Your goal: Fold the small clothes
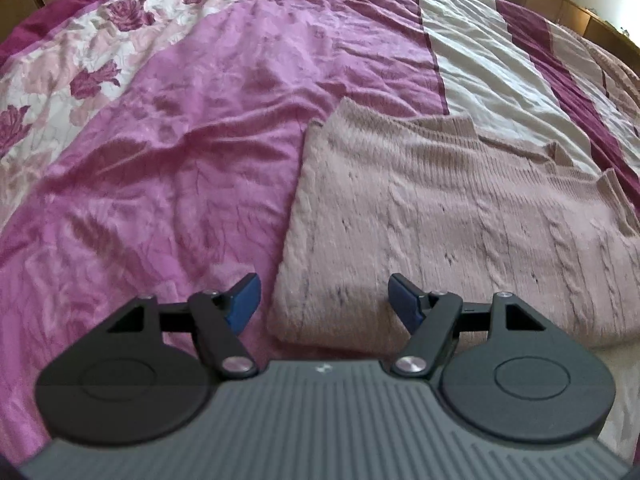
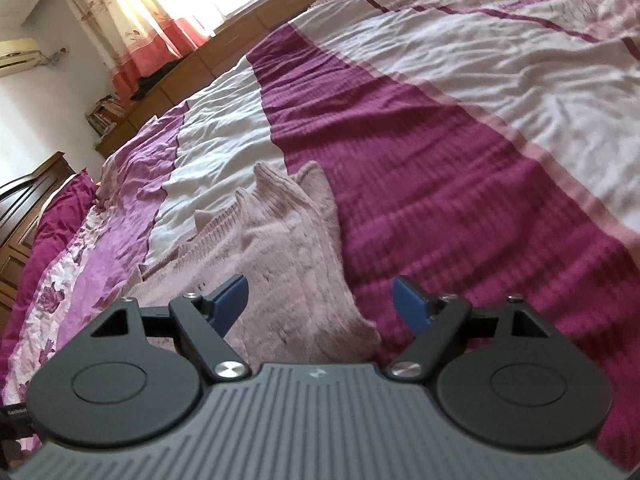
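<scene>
A pale pink cable-knit sweater (image 1: 440,216) lies folded flat on the bed. In the left wrist view its near left corner sits between the blue fingertips of my left gripper (image 1: 324,300), which is open and holds nothing. In the right wrist view the sweater (image 2: 288,264) runs away from the camera, its ribbed edges rumpled at the far end. My right gripper (image 2: 320,304) is open and empty over the sweater's near right corner.
The bed cover (image 1: 180,160) has pink, magenta, white and floral stripes and is wrinkled. A wooden headboard or ledge (image 2: 224,40) runs behind the bed below a curtained window (image 2: 132,12). Dark wooden furniture (image 2: 24,216) stands at the left.
</scene>
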Available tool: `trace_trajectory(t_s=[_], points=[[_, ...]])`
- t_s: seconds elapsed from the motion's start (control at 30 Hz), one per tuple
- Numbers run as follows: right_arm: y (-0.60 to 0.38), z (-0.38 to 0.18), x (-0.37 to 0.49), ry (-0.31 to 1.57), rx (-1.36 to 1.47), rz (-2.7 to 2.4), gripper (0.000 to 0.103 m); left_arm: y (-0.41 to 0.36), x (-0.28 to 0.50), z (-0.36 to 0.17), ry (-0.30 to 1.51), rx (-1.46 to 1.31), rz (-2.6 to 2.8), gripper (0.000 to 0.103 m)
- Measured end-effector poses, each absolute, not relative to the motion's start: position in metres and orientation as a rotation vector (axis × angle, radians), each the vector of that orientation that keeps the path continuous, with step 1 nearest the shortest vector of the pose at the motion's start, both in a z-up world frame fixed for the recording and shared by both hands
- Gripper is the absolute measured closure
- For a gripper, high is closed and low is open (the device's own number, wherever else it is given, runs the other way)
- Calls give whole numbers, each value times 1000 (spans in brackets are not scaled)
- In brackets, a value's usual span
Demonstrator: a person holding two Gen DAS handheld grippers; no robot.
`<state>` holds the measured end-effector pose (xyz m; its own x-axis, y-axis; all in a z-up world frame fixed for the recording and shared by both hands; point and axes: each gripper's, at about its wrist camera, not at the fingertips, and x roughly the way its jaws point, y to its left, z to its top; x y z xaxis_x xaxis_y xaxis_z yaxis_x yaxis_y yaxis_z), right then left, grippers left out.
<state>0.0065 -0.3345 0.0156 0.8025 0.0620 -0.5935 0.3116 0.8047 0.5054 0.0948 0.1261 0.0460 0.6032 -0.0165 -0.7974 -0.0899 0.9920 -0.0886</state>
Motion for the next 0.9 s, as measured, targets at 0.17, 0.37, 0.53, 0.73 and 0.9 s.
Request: trace_trajectory(t_s=[0.17, 0.37, 0.53, 0.73, 0.9], points=[[-335, 12, 3, 648, 633, -140, 18, 122, 86, 43, 924, -114, 61, 30], [-333, 7, 1, 659, 626, -129, 16, 118, 79, 40, 905, -88, 84, 15], [-331, 4, 2, 672, 613, -113, 15, 116, 78, 38, 921, -59, 87, 15], [-331, -2, 7, 687, 626, -63, 11, 117, 76, 35, 937, -91, 89, 15], [-331, -6, 15, 699, 638, 1, 10, 116, 75, 34, 943, -95, 93, 15]])
